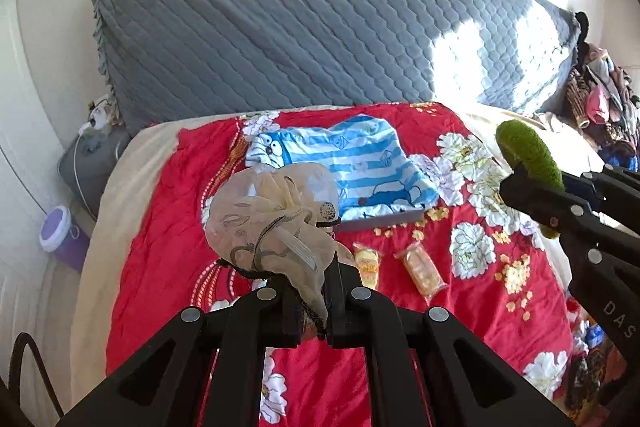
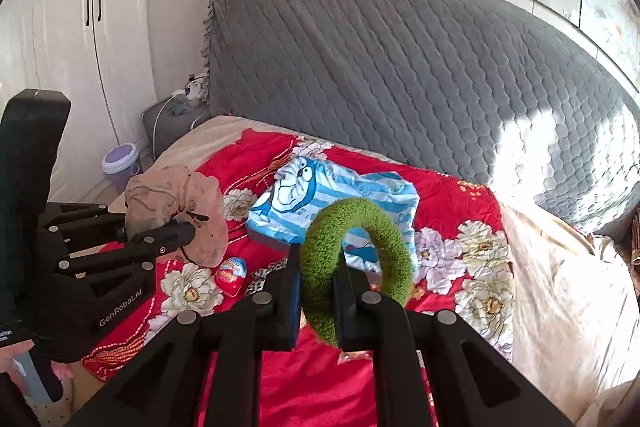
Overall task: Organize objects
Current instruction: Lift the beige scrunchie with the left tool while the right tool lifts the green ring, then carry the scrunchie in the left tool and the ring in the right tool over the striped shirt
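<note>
My left gripper (image 1: 310, 291) is shut on a beige sheer scrunchie (image 1: 272, 223) and holds it above the red floral bedspread (image 1: 160, 267); it also shows in the right wrist view (image 2: 176, 211). My right gripper (image 2: 318, 267) is shut on a green fuzzy scrunchie (image 2: 360, 255), held up over the bed; it shows at the right of the left wrist view (image 1: 528, 159). A blue striped cartoon cloth (image 1: 352, 163) lies on a flat box in the middle of the bed.
Two wrapped snacks (image 1: 424, 267) lie on the bedspread. A red egg-shaped package (image 2: 232, 273) and a leopard-print item (image 2: 264, 277) lie near the left gripper. A grey quilted headboard (image 2: 400, 67) stands behind. A purple bin (image 2: 122, 165) stands at the bedside. Clothes pile (image 1: 604, 99) at far right.
</note>
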Demonstrator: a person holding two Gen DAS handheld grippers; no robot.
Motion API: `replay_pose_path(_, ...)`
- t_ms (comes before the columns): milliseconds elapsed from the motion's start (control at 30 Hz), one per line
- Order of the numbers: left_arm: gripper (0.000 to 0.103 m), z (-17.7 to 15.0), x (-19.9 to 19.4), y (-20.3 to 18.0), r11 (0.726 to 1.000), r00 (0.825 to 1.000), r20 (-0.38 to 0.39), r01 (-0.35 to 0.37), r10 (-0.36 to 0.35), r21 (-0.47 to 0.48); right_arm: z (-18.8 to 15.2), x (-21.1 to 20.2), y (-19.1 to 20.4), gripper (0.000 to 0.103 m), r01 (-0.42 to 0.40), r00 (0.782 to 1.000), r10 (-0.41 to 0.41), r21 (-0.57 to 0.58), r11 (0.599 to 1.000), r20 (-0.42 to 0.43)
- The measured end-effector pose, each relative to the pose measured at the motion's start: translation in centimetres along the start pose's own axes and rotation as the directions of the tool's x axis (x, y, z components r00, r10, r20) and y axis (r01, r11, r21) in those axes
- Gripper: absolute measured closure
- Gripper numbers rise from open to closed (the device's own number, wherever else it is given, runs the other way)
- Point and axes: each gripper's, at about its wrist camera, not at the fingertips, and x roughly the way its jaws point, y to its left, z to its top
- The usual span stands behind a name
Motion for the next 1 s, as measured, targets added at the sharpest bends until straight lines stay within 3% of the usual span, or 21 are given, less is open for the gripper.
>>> replay_pose_path(167,0.096,1.9,0.3,0.5,0.999,1.0,-0.009,-0.011,0.01,-0.042,1.0,0.4,-0.5,0.09,0.004,1.0,-0.004,0.003,1.0,-0.022)
replay_pose_path(367,0.096,5.1,0.3,1.1,0.999,1.0,0.004,-0.03,0.03,-0.024,3.1,0.5,-1.2,0.09,0.001,1.0,-0.001,0.023,1.0,-0.01)
replay_pose_path(600,0.096,7.9,0.9,1.4,0.991,0.994,0.044,-0.105,0.101,0.085,5.8,1.1,-1.9,0.09,0.005,1.0,-0.005,0.045,0.999,0.0)
replay_pose_path(833,0.096,8.8,3.8,2.4,0.997,0.998,-0.007,-0.069,0.069,0.02,8.7,3.5,-3.4,0.09,-0.062,0.994,0.071,0.118,0.991,-0.078)
replay_pose_path(1000,0.096,9.0,5.9,1.8,0.999,0.999,0.008,-0.047,0.047,0.028,9.8,5.5,-2.9,0.09,-0.033,0.994,0.039,0.06,0.998,-0.097)
